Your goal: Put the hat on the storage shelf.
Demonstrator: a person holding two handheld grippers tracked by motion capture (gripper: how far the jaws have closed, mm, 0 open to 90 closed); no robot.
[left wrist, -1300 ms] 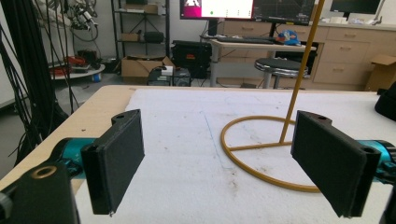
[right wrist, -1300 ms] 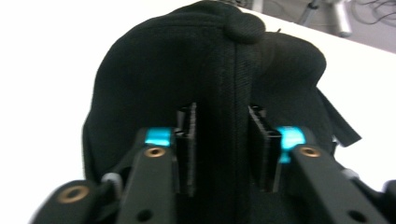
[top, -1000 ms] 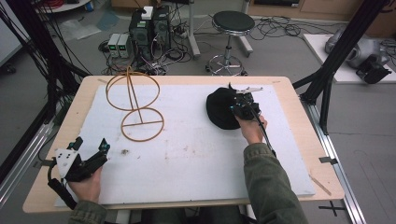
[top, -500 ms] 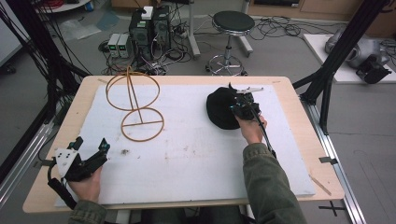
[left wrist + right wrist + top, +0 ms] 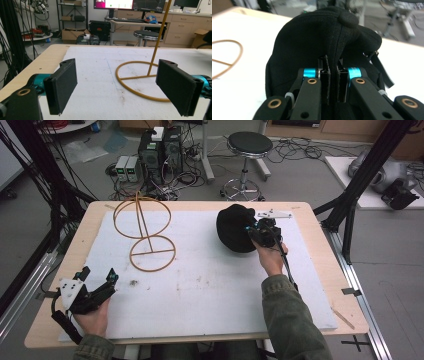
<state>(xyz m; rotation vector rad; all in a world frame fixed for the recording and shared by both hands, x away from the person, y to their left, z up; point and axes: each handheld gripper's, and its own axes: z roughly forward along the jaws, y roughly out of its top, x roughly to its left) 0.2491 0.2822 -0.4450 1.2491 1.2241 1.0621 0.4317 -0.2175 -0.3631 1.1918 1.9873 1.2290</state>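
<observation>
Evidently unlabelled, the black cap (image 5: 322, 37) sits pinched in the right gripper (image 5: 331, 75).

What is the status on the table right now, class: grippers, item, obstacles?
Right gripper shut on black fabric cap, pinching a fold. Left gripper open, holding nothing, near table edge. Yellow wire hat stand stands apart, left of cap. White foam mat between them bare.

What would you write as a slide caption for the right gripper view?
The right gripper pinches a fold of a black cap above the white mat.
</observation>
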